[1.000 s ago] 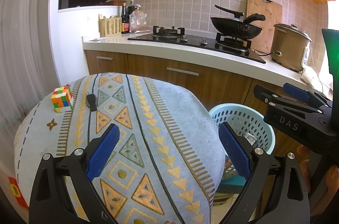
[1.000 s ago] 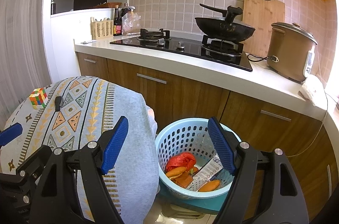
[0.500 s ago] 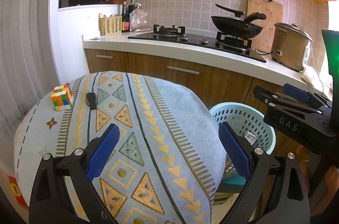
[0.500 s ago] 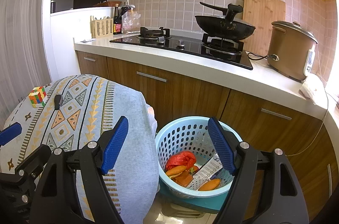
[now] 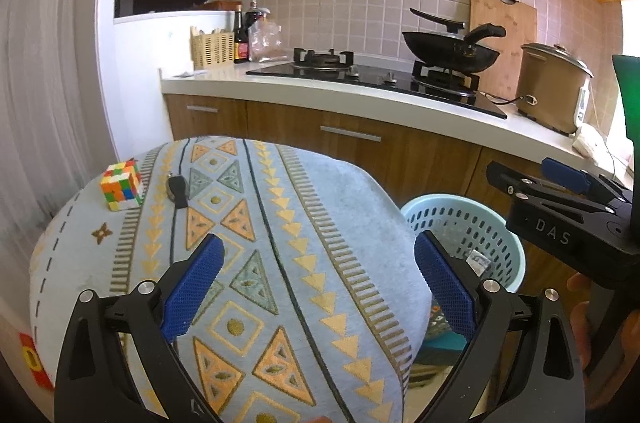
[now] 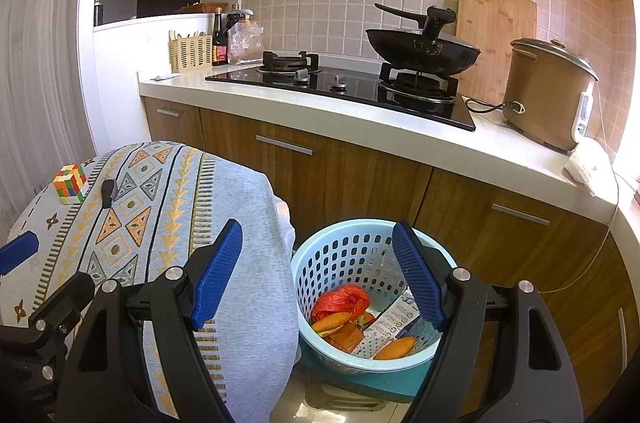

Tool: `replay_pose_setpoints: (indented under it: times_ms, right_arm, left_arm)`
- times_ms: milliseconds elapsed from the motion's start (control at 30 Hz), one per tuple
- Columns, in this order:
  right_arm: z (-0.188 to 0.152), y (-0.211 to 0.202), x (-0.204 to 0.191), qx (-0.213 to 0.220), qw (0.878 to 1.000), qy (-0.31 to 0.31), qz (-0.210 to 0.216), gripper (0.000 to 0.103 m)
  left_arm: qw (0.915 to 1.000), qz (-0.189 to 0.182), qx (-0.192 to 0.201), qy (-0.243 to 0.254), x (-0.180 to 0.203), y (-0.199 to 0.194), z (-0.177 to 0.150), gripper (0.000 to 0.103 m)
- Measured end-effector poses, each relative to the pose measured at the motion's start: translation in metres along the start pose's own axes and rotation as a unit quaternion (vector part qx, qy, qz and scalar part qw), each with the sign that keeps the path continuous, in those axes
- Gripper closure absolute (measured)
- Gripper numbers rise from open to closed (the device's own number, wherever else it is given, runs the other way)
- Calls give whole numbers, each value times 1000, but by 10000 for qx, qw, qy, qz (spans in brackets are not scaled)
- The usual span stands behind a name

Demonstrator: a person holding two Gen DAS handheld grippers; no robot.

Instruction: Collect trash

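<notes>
Blue pads are standing wide apart on both grippers, nothing between them. At far left a cube (image 5: pixel 121 185) is sitting on the patterned cloth (image 5: pixel 248 263) near its left edge, and just right of it a small black object (image 5: pixel 177 189) is lying on the same cloth — what it is I cannot tell. The left gripper (image 5: pixel 316 283) is hanging over the cloth's middle, its jaws open and empty, framing only fabric. To its right, beside the cloth's edge and lower down, the basket (image 5: pixel 504 243) is showing part of its rim and perforated wall.

In the right wrist view the right gripper (image 6: pixel 320 271) is pointing down at the gap between cloth and basket (image 6: pixel 344 255), jaws open and empty. Its left pad is lying over the cloth, its right pad over the basket's far rim. The trash (image 6: pixel 340 303) — a red bag, orange pieces and a printed wrapper (image 6: pixel 390 325) — is lying in the basket's bottom, below the right pad and well clear of both jaws. Behind, a wok (image 6: pixel 424 51) is sitting on the hob and a rice cooker (image 6: pixel 548 95) is standing at far right.
</notes>
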State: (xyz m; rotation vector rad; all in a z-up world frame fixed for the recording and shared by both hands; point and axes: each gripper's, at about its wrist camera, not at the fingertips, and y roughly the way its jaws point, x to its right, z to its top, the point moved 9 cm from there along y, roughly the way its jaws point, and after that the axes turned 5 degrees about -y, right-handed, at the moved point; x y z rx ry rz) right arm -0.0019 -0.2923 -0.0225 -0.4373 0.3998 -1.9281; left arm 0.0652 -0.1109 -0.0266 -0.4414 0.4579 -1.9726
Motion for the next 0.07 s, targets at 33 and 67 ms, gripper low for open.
replay_pose_setpoints:
  times_ms: [33, 67]
  right_arm:
    - [0, 0, 0, -3, 10000, 8, -3, 30]
    - [0, 0, 0, -5, 10000, 11, 6, 30]
  left_arm:
    - [10000, 8, 9, 7, 0, 0, 0, 10]
    - [10000, 5, 17, 16, 0, 0, 1, 10]
